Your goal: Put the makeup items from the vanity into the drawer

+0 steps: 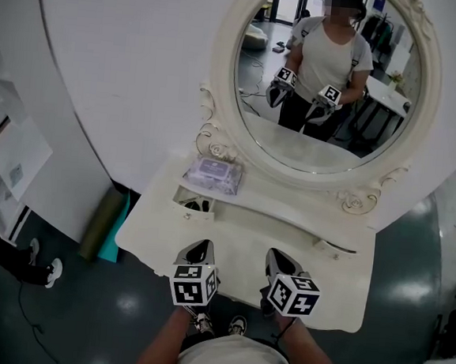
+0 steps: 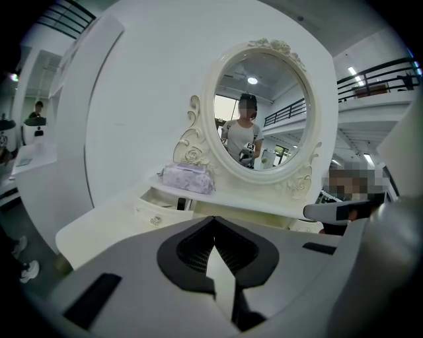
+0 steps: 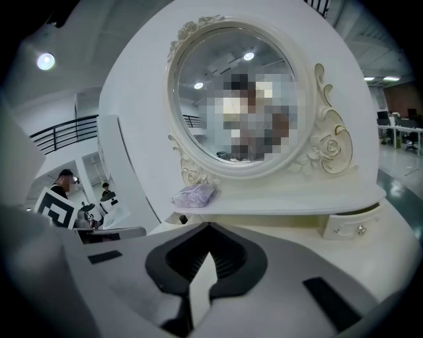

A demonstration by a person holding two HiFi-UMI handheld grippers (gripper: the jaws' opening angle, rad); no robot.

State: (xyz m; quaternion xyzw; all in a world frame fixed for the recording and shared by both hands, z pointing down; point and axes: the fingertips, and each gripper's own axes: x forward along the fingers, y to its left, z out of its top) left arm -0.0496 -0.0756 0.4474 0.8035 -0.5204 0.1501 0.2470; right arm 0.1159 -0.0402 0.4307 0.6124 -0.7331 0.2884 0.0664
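White vanity [image 1: 239,234], open drawer [image 1: 182,199] at its left, lilac pack [image 1: 213,174] on the shelf just above that, and my left gripper [image 1: 198,252] and right gripper [image 1: 283,263] both hang out front, empty and pinched closed, so I'd open the left one wide before reaching.

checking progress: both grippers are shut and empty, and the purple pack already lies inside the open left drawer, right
Not quite. The left gripper and the right gripper are shut and empty, but the purple pack is not in the open left drawer. It lies on the vanity's upper shelf, just above that drawer. The head view shows this.
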